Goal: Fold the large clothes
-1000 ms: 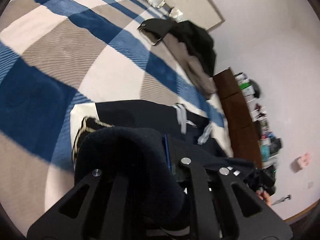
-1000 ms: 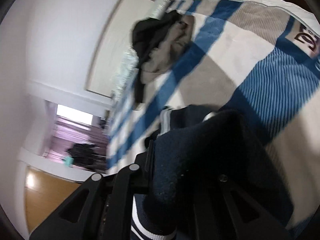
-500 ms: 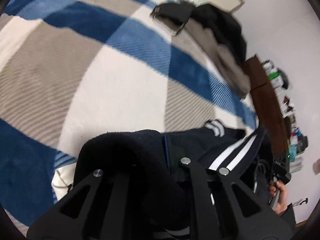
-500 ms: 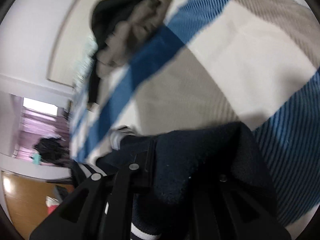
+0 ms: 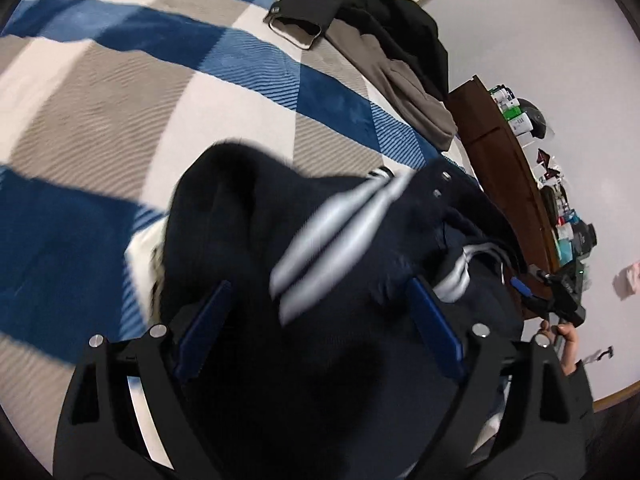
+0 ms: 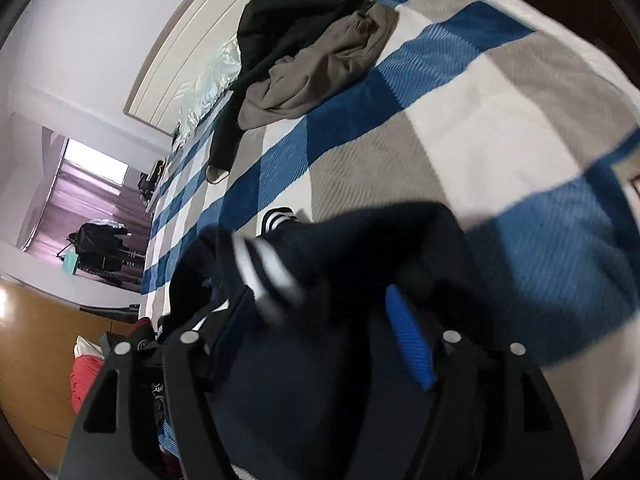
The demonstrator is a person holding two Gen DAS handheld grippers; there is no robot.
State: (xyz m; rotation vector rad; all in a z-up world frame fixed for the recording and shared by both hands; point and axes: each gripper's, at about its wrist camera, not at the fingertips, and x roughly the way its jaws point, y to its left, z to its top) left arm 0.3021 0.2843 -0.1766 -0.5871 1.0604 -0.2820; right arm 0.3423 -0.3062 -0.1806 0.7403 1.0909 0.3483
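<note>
Both wrist views close above bed point(image 5: 120, 92), downward-tilted

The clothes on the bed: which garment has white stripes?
The dark navy garment between the open left gripper fingers; the black and taupe clothes farther away are plain.

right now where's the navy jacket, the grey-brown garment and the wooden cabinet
navy jacket point(image 5: 328, 360), left wrist view, dark body fabric between the fingers
grey-brown garment point(image 6: 316, 72), right wrist view, middle of the crumpled heap
wooden cabinet point(image 5: 504, 160), left wrist view, its brown side panel
</note>
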